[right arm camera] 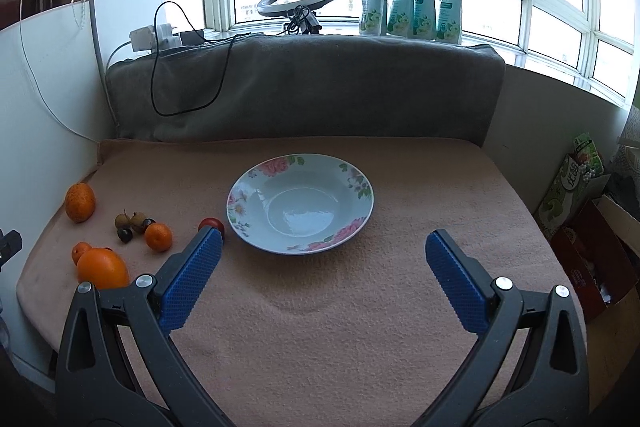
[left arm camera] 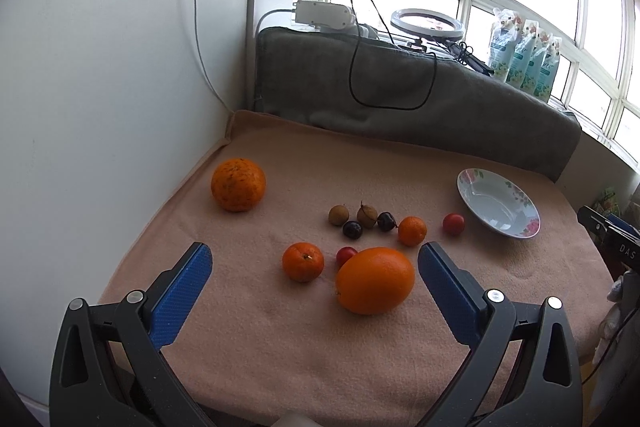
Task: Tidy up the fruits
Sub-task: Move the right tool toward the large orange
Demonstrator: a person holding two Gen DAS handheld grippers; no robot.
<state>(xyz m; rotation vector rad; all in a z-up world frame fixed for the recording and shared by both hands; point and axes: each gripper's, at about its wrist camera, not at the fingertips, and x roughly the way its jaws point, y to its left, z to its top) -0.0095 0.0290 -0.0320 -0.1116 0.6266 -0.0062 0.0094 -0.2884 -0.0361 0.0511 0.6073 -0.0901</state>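
Loosely scattered, the fruits (left arm camera: 362,227) lie mid-frame on the pink blanket (left arm camera: 280,339), the empty plate (left arm camera: 520,223) at their right. Both the left gripper (left arm camera: 315,261) and right gripper (right arm camera: 323,251) hover spread, holding nothing.

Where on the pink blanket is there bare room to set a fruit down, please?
The flowered bowl is empty. The blanket is bare between the bowl and the right gripper, and right of the bowl. It is crowded left of the bowl, around the big orange, the mandarins and the small dark fruits.
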